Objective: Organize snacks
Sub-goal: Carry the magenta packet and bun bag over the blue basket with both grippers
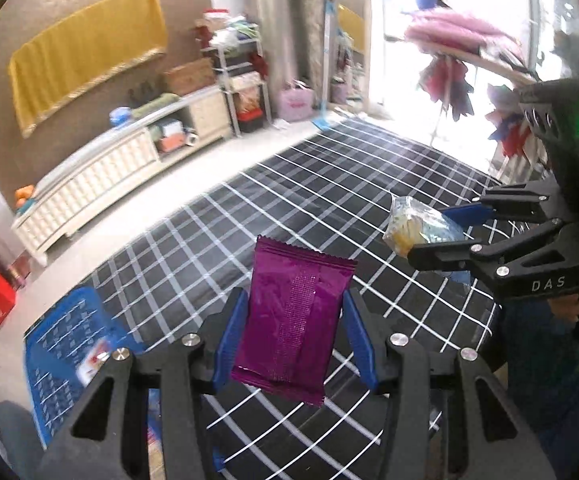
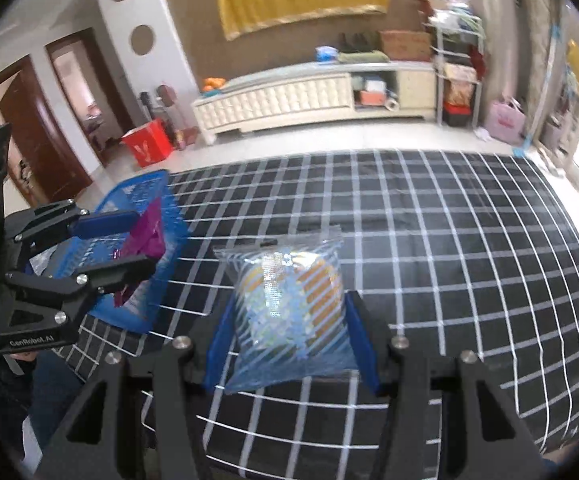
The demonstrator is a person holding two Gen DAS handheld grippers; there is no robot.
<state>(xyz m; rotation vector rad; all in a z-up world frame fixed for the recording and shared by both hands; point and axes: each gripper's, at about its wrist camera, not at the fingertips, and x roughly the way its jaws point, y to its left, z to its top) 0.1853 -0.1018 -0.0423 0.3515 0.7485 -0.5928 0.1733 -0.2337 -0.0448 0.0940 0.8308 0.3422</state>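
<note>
Reading "DAS" and "GenRobot.AI" on the bodies, the left gripper (image 1: 295, 336) pinches a purple packet (image 1: 291, 320) near the blue basket (image 2: 145, 216); the right gripper (image 2: 289, 340) clamps a blue-striped snack bag (image 2: 289, 304) above the open checked cloth (image 2: 449, 240)

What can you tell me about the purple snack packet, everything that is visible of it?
The purple snack packet is a flat, glossy foil pouch in magenta with crimped, zigzag ends and a seam strip running down its middle. It looks sealed and unopened. It is held lifted above the black checked cloth, standing nearly upright and slightly tilted, clamped at its two side edges by the blue pads of the left gripper. In the right wrist view it appears in front of the blue basket.
</note>
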